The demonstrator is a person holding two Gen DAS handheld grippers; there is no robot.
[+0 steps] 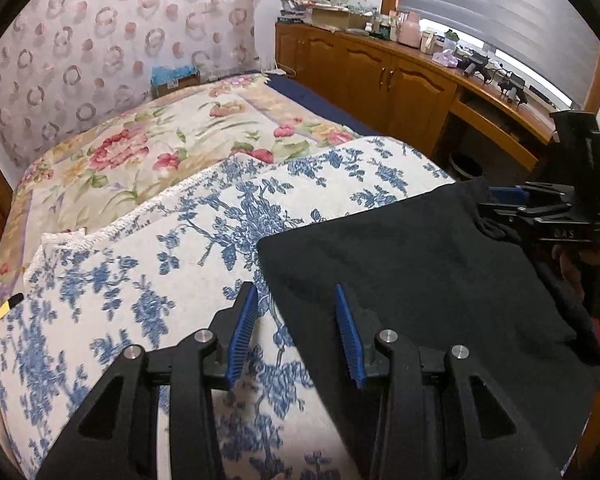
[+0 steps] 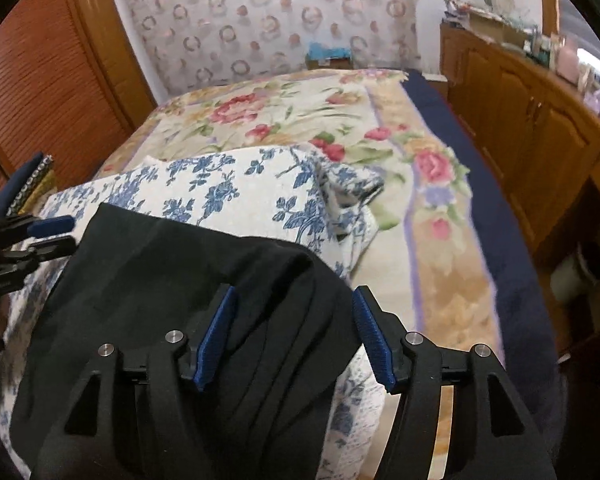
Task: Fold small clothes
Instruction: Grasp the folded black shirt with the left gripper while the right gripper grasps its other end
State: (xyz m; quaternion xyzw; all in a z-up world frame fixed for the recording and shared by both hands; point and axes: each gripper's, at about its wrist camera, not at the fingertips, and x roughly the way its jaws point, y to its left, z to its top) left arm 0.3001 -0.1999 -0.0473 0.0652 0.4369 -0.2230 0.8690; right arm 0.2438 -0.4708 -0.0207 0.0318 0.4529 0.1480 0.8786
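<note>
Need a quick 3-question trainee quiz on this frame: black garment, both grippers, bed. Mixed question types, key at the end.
1. True or false: the left gripper is clamped on the black garment.
2. Which cover does the black garment lie on? A) blue floral blanket B) pink floral bedspread C) navy sheet
3. Fill in: the bunched folds of the garment sit between the fingers of the ____ gripper.

Key
1. False: its jaws are apart, straddling the garment's left edge.
2. A
3. right; its jaws are open around the folds.
</note>
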